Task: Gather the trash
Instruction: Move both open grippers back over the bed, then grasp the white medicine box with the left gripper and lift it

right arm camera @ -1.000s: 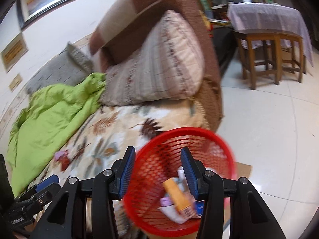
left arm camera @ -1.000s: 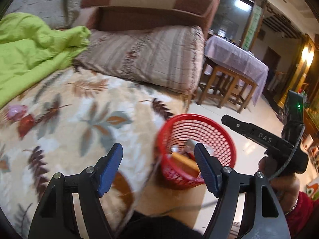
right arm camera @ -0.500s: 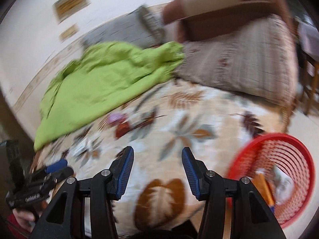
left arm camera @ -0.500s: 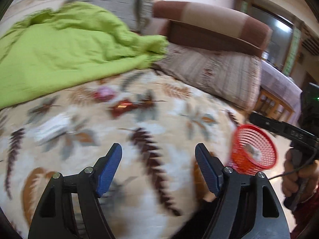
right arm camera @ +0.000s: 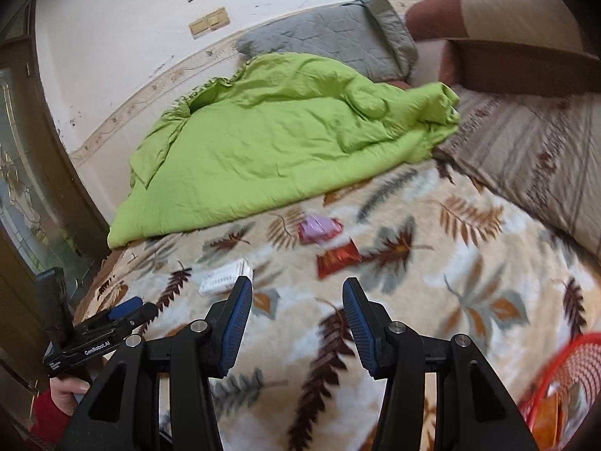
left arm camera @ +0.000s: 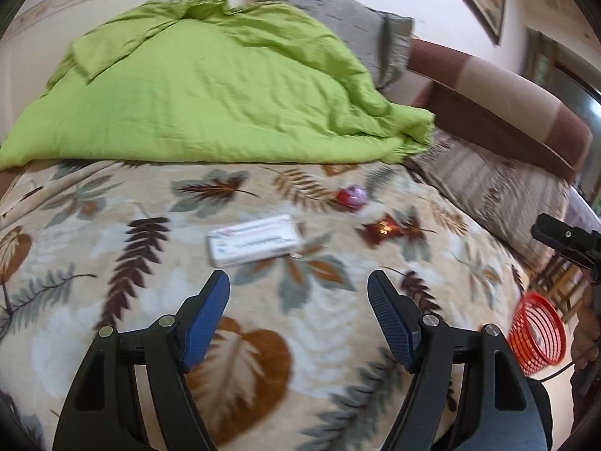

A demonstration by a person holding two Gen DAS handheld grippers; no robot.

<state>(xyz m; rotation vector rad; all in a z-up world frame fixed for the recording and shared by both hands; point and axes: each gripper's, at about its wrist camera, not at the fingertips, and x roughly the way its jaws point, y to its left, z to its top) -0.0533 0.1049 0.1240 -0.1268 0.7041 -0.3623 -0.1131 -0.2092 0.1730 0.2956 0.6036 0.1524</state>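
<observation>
Three pieces of trash lie on the leaf-patterned blanket: a white flat box, a red wrapper, and a pink-purple wrapper. My left gripper is open and empty, just short of the white box. My right gripper is open and empty, with the red wrapper a little beyond its tips. The red mesh basket stands off the bed's right edge with trash in it.
A crumpled green quilt covers the far side of the bed. Grey pillow and striped and brown cushions lie at the right. A door is on the left. Wooden stools stand beyond the basket.
Both grippers swung left from over the red basket to above the bed. The trash on the blanket has come into view, and the basket has slid to the right edge.
</observation>
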